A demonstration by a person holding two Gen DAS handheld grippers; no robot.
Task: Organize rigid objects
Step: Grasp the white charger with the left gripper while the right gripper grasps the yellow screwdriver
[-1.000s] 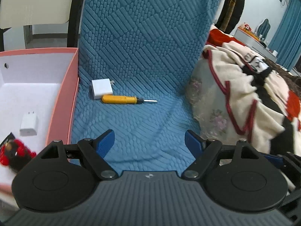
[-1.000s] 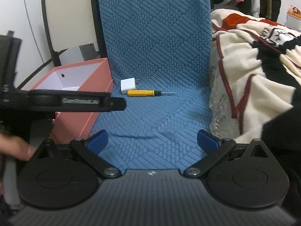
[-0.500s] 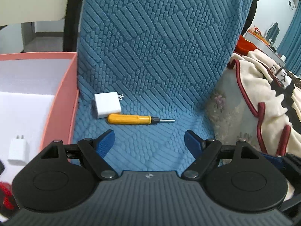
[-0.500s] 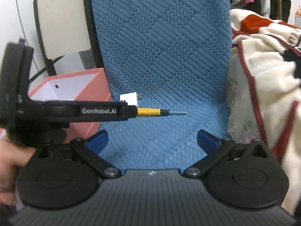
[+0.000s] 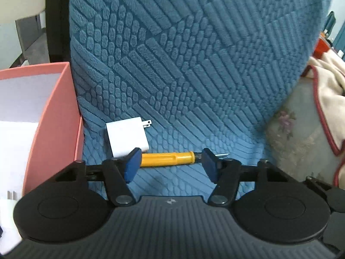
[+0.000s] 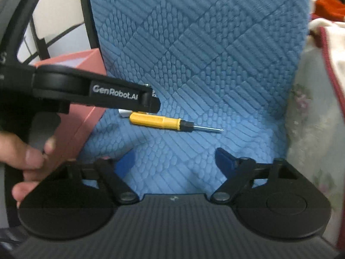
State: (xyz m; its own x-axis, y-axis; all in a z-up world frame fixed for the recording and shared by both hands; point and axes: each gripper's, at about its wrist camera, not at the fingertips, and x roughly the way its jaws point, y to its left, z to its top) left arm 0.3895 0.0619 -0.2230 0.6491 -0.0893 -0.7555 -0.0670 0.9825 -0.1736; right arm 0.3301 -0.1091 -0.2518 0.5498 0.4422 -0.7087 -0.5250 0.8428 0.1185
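Observation:
A yellow-handled screwdriver point(image 5: 168, 159) lies on the blue quilted seat cover point(image 5: 194, 86), tip to the right; it also shows in the right wrist view point(image 6: 159, 122). A white plug charger point(image 5: 127, 136) lies just behind it. My left gripper point(image 5: 170, 166) is open, its blue fingertips to either side of the screwdriver handle, just in front of it. My right gripper point(image 6: 175, 163) is open and empty, further back from the screwdriver. The left gripper's black body point(image 6: 97, 92) crosses the right wrist view and hides most of the charger.
A pink box point(image 5: 54, 116) with a white inside stands left of the seat; another white charger point(image 5: 10, 195) lies in it. A cream and red blanket point(image 5: 323, 99) lies on the right. A chair frame point(image 5: 56, 19) rises behind.
Both grippers have moved forward toward the screwdriver and charger. The left gripper's fingertips now flank the screwdriver handle. Both stay open.

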